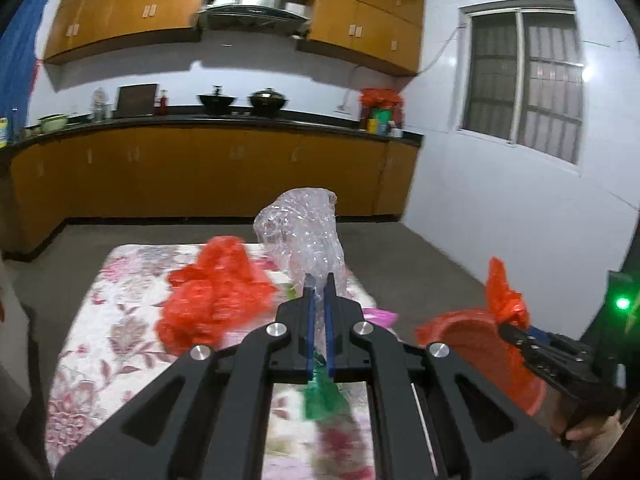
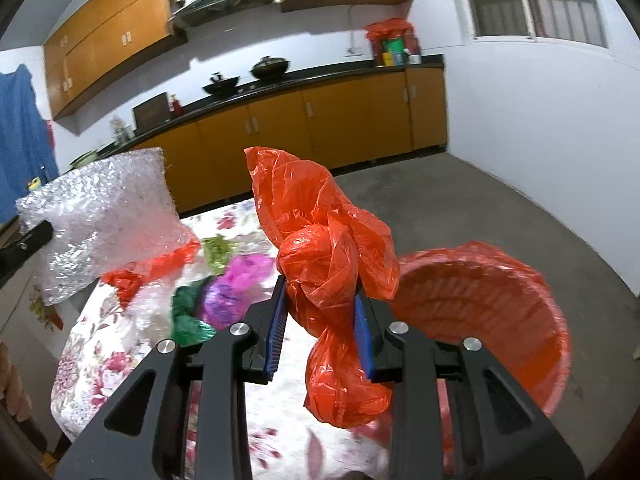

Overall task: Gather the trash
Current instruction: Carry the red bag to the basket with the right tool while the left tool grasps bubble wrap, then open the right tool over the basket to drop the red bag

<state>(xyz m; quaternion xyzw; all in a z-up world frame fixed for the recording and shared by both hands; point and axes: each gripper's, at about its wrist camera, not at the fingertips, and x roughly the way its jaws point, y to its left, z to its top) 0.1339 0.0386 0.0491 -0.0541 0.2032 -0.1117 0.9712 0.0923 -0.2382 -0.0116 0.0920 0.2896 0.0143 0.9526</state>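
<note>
My left gripper (image 1: 319, 284) is shut on a clear bubble-wrap sheet (image 1: 304, 232) and holds it above the floral table (image 1: 100, 320). The sheet also shows at the left of the right wrist view (image 2: 104, 220). My right gripper (image 2: 320, 308) is shut on a crumpled red plastic bag (image 2: 324, 256), held above the table's right edge beside the red basket (image 2: 500, 304). In the left wrist view that bag (image 1: 504, 296) sits over the basket (image 1: 460, 332). More trash lies on the table: a red bag (image 1: 212, 300), green wrappers (image 2: 188, 316) and purple wrappers (image 2: 236, 284).
The table wears a floral cloth. Behind it runs a kitchen counter (image 1: 240, 120) with woks, bottles and orange cabinets. A white wall with a window (image 1: 524, 80) stands at the right. Grey concrete floor (image 2: 480, 200) surrounds the table and basket.
</note>
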